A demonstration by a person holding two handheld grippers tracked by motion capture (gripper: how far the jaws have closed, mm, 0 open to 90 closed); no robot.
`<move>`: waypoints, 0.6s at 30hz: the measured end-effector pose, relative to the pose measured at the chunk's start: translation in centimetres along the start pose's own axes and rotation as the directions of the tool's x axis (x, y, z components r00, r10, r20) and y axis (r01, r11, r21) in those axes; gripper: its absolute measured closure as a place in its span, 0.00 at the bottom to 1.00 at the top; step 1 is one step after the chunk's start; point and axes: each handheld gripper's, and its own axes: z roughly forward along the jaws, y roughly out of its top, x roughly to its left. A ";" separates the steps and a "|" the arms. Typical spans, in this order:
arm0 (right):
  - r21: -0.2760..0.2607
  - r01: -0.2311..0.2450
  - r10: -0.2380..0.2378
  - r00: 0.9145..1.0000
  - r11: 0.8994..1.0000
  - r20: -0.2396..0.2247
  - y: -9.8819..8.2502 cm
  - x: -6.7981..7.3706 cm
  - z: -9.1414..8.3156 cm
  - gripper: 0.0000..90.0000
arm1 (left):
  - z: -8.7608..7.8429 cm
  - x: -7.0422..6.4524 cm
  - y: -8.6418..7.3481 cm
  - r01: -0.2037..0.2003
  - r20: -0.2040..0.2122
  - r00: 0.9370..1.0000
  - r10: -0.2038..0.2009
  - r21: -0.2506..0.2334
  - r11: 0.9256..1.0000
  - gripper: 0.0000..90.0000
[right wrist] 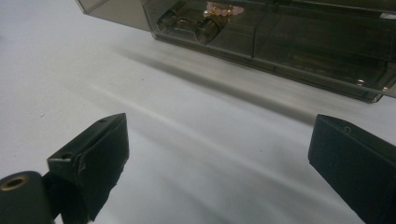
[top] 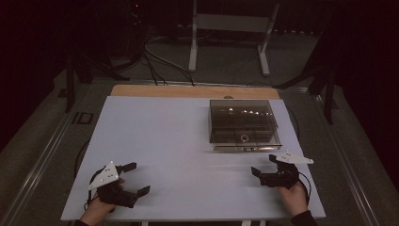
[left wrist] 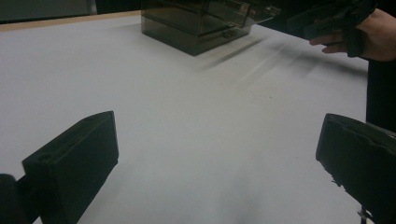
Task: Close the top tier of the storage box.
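The left claw (top: 133, 178) sits at the near left corner of the worktop (top: 179, 136), its jaws spread wide with nothing between them but bare white surface; in the left gripper view the two black jaws stand far apart over the sheet. The right claw (top: 266, 165) is at the near right, held by a hand (top: 294, 195), and its jaws are likewise spread wide and hold nothing. In the right gripper view they frame open worktop, with no contact to anything.

The smoky clear box (top: 243, 125) lies on the far right part of the worktop, just beyond the right claw and a little to its left, apart from it. From the left claw it is well away, across the sheet to the far right. It is a low, rectangular case of dark tinted plastic with a flat lid, divided inside into compartments. In the right gripper view its near wall (right wrist: 289, 46) shows close ahead, and a string of small pink beads (right wrist: 223, 9) lies in one compartment beside a dark metal clasp-like part (right wrist: 189, 23). From above, a small ring (top: 244, 138) shows near the box's front edge.
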 end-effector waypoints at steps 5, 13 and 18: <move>0.006 0.009 -0.009 1.000 1.000 0.001 0.1 0.1 0.1 0.06 | 0.0 0.0 0.0 0.003 0.001 1.000 -0.003 -0.004 1.000 0.00; 0.003 0.011 -0.011 1.000 1.000 0.004 0.2 0.1 -0.1 0.06 | 0.0 0.0 0.0 0.004 -0.001 1.000 -0.004 -0.006 1.000 0.00; 0.018 0.022 -0.022 0.999 1.000 0.029 0.3 0.2 -0.2 0.06 | 0.1 0.0 0.0 0.003 0.001 1.000 -0.003 -0.002 1.000 0.00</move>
